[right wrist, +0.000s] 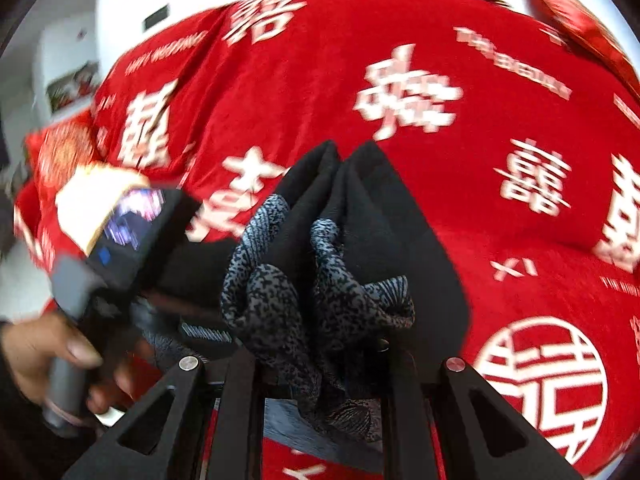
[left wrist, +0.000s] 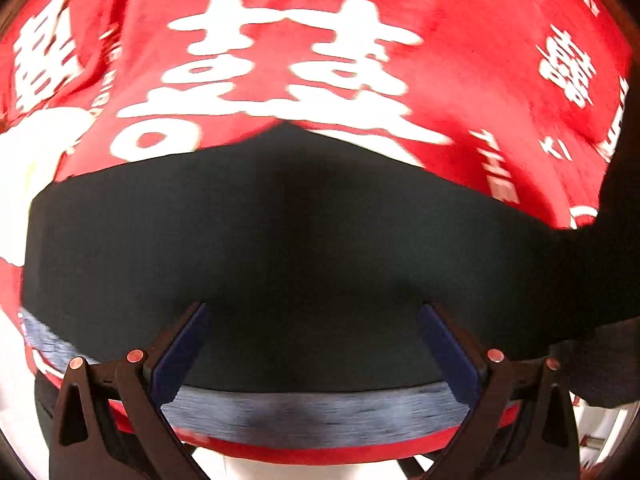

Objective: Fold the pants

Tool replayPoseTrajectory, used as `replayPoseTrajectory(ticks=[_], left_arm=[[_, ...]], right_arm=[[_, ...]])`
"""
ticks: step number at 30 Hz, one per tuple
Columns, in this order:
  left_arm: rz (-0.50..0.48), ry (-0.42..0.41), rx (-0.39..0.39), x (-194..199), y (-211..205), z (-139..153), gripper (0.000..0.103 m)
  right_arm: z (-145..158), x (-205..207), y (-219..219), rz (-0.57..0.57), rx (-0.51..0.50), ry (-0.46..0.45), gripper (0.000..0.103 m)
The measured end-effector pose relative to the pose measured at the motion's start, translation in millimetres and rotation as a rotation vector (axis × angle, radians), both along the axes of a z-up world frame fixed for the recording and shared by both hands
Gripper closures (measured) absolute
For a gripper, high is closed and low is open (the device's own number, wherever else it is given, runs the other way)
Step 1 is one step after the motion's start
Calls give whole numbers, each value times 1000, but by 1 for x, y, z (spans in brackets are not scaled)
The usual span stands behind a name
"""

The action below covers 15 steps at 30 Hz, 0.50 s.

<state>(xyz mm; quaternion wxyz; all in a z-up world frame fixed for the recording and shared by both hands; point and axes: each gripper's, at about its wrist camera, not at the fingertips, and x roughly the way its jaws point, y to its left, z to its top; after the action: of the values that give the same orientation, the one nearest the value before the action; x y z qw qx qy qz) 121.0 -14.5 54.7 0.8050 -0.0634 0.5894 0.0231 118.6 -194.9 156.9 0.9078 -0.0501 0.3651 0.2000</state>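
Observation:
The black pants with a mottled grey waistband lie spread over the red bedspread in the left wrist view. My left gripper hovers over them, its blue pads wide apart and open, with nothing pinched. In the right wrist view my right gripper is shut on a bunch of the pants. Grey waistband and black cloth bulge up between its fingers. At the left, a hand holds the left tool's housing close beside the bunch.
The red bedspread with white characters covers the whole bed. A red patterned cushion lies at the left, and white wall and floor show beyond the bed's edge. A dark sleeve enters the left wrist view on the right.

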Motion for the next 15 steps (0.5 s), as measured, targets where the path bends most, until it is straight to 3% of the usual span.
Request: replayPoseTrajectory(ticks=[5,10,13,14,15], left_arm=[[71,-3,4,-10,66,-1,0],[113,11,-20,-12,92,-4,0],[86,2,-26,-10,86,-1,0],[72,-7,-23,-10,83,3,0],[60,-19,-17,-10,79,7,0]], right_arm=[[-37,-5,73,91,-160,12,87],[-85,-17,130,207,-319,38,87],[-100,-26,142,221,-411,-2,79],[-98,-29,141,226,-421,-5,70],[-95,-30,140,230,-422,-2,53]])
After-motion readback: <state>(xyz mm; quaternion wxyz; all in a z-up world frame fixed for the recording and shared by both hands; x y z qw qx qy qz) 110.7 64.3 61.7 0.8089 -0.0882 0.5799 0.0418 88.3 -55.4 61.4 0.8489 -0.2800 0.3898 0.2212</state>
